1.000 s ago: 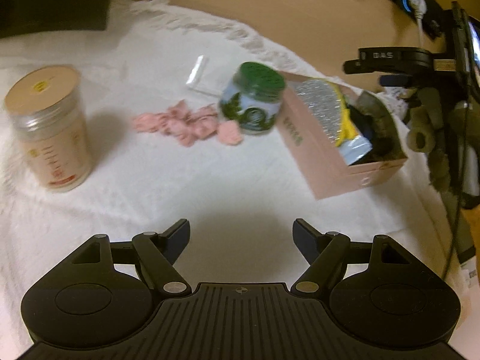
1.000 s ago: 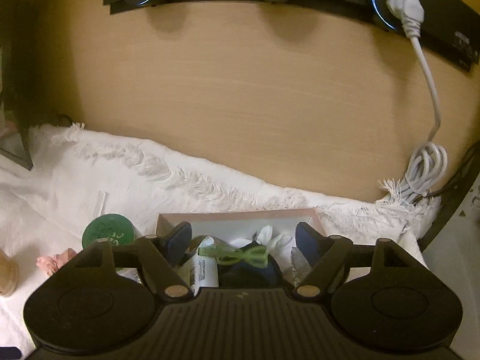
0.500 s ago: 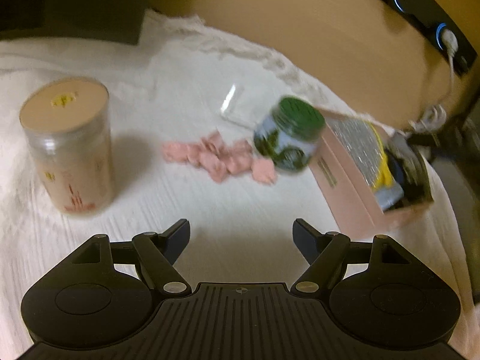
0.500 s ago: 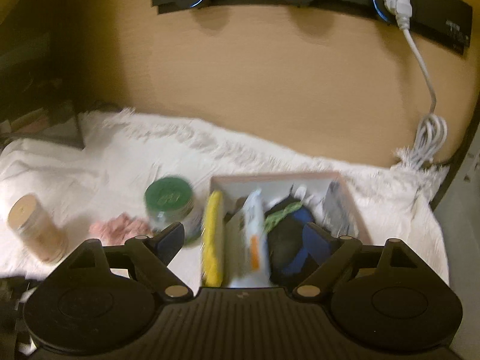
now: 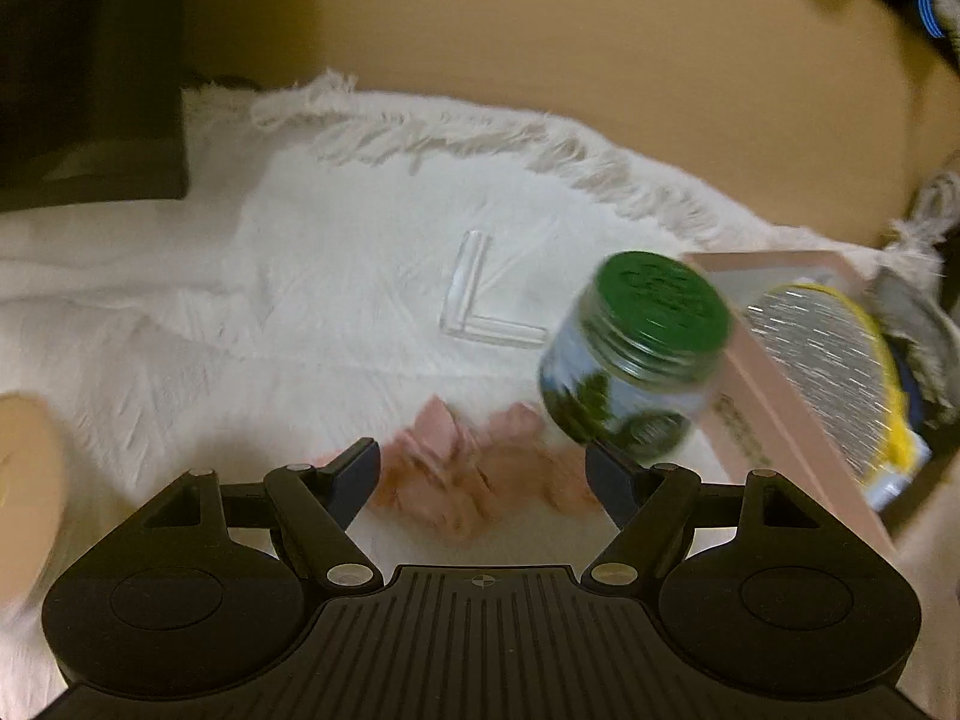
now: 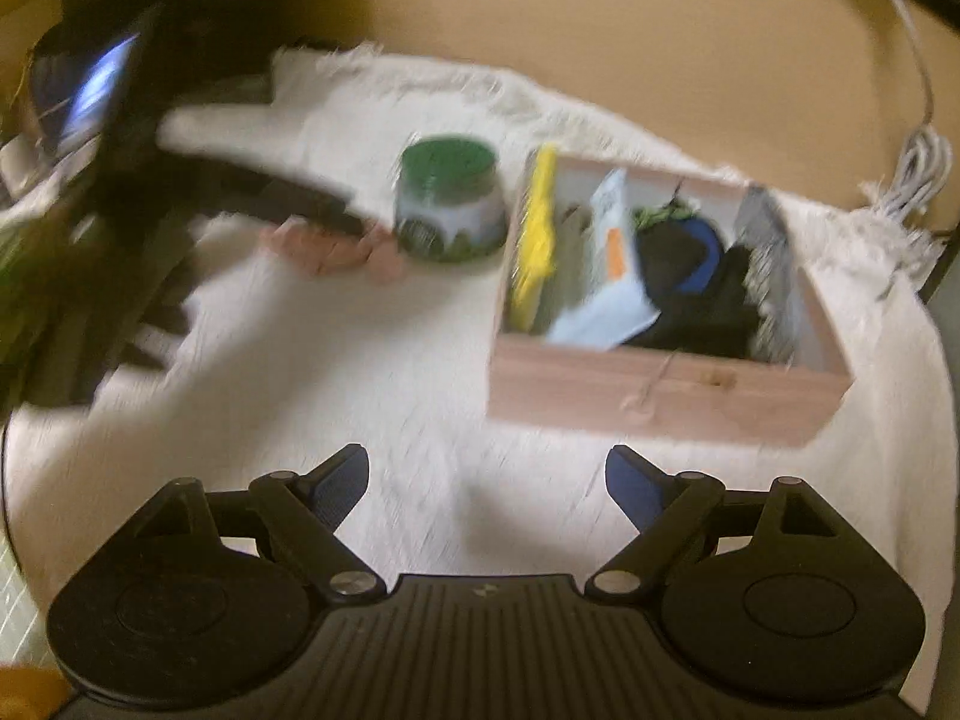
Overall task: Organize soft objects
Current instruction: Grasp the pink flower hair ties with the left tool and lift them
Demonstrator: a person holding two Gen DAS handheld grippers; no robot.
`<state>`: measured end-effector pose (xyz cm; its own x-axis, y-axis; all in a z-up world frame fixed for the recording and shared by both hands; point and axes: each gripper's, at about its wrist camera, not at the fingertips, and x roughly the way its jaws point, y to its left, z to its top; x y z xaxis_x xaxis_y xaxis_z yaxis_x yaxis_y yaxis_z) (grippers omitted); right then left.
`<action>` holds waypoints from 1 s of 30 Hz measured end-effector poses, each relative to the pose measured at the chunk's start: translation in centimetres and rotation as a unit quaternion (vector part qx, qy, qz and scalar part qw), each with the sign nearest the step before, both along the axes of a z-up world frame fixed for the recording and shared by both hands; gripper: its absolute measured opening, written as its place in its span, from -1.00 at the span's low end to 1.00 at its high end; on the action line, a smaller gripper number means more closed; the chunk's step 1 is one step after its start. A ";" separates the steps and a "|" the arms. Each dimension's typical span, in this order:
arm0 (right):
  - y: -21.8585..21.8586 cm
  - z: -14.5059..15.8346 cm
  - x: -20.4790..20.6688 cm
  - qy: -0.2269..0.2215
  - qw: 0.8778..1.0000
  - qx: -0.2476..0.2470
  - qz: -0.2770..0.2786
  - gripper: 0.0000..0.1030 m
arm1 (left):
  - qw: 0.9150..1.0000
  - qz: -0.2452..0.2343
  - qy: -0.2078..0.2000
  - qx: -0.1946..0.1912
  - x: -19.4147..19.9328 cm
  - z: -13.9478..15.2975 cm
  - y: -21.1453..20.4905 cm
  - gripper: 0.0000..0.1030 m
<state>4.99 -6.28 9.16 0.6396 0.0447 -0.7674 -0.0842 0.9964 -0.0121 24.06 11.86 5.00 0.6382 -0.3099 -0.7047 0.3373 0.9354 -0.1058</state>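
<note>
A soft pink crumpled piece [image 5: 456, 480] lies on the white cloth [image 5: 336, 312], just ahead of my open, empty left gripper [image 5: 483, 468]; its fingers stand either side of it, apart from it. It also shows in the right wrist view [image 6: 336, 249], where the left gripper [image 6: 294, 195] appears as a blurred dark shape above it. The pink box [image 6: 666, 396] holds a yellow sponge [image 6: 534, 234], a white packet and dark soft things. My right gripper [image 6: 486, 480] is open and empty, above bare cloth in front of the box.
A green-lidded jar [image 5: 636, 360] stands between the pink piece and the box [image 5: 780, 408]. A clear L-shaped plastic piece [image 5: 474, 306] lies behind. A tan-lidded jar [image 5: 24, 480] is at the far left. A wooden wall and white cable [image 6: 918, 138] are behind.
My left gripper moved forward, close to the pink piece. My right gripper pulled back and up from over the box, now showing the whole box and jar.
</note>
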 end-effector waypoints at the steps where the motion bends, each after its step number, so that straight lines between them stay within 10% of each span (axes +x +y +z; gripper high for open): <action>1: 0.1 -0.1 -0.2 0.000 1.000 -0.003 0.002 0.68 | 1.000 0.004 0.003 0.006 0.8 -0.4 -0.2 0.56; 22: 0.2 1.9 1.4 -0.055 0.996 -0.058 -0.030 0.68 | 0.998 0.001 0.033 0.057 3.0 -2.5 -1.0 0.62; 25: -0.2 4.1 2.0 -0.102 0.992 -0.067 -0.036 0.68 | 0.998 0.007 0.027 0.065 2.3 -2.4 -1.1 0.36; 27: -0.3 5.9 3.2 -0.120 0.991 -0.054 -0.026 0.68 | 0.998 0.004 0.021 0.054 1.5 -2.2 -0.8 -0.66; 30: 0.0 9.1 7.0 -0.128 0.991 -0.036 0.004 0.70 | 0.999 0.006 0.043 0.008 -0.2 -1.5 0.6 -0.70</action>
